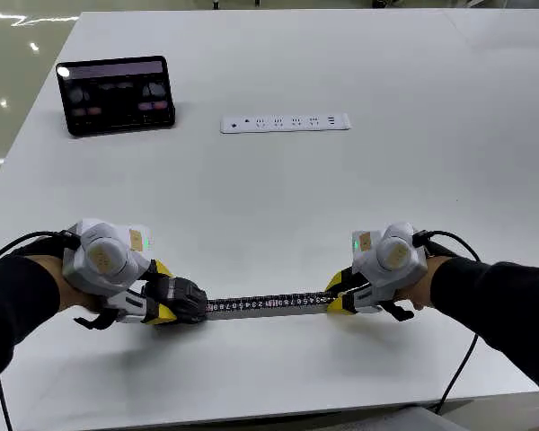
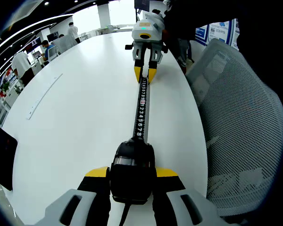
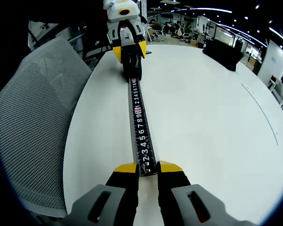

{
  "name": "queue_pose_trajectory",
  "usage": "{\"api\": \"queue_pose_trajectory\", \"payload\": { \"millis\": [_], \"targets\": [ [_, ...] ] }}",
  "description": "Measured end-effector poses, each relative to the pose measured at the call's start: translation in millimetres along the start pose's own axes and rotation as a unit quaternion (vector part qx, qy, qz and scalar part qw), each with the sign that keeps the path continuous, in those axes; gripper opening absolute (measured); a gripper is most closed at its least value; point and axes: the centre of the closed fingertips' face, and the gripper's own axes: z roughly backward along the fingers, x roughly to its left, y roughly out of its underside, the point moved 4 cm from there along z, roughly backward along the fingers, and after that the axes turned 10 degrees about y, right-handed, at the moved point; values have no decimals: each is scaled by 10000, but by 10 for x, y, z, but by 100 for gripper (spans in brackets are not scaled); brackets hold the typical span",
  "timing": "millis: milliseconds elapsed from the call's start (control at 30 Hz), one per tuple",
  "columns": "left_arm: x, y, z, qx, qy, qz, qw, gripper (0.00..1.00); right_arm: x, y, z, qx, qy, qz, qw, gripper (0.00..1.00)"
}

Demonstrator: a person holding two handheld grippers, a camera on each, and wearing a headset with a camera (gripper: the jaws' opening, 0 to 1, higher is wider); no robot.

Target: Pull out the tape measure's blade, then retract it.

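The black tape measure case [image 1: 185, 301] [image 2: 132, 169] [image 3: 132, 66] rests near the table's front edge, and my left gripper [image 1: 166, 299] [image 2: 131, 173] is shut on it. Its blade [image 1: 268, 304] [image 2: 140, 110] [image 3: 140, 127], marked with numbers, runs flat along the table to the right. My right gripper [image 1: 334, 294] [image 3: 146, 168] is shut on the blade's free end. In the left gripper view, the right gripper [image 2: 145, 74] sits at the far end of the blade. In the right gripper view, the left gripper [image 3: 129, 49] holds the case far off.
A black tablet [image 1: 117, 93] stands at the back left of the white table [image 1: 278, 189]. A white power strip [image 1: 286, 123] lies behind the middle. A mesh chair [image 2: 240, 136] [image 3: 37, 113] sits beside the table's near edge. People stand far off.
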Motion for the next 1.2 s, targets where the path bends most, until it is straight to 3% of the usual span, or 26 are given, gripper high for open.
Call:
{"api": "queue_pose_trajectory", "payload": {
  "millis": [1200],
  "targets": [
    [16,13,-6,19,8,7,10000,30,-51,199,144,101,103,-113,9998,10]
  ]
}}
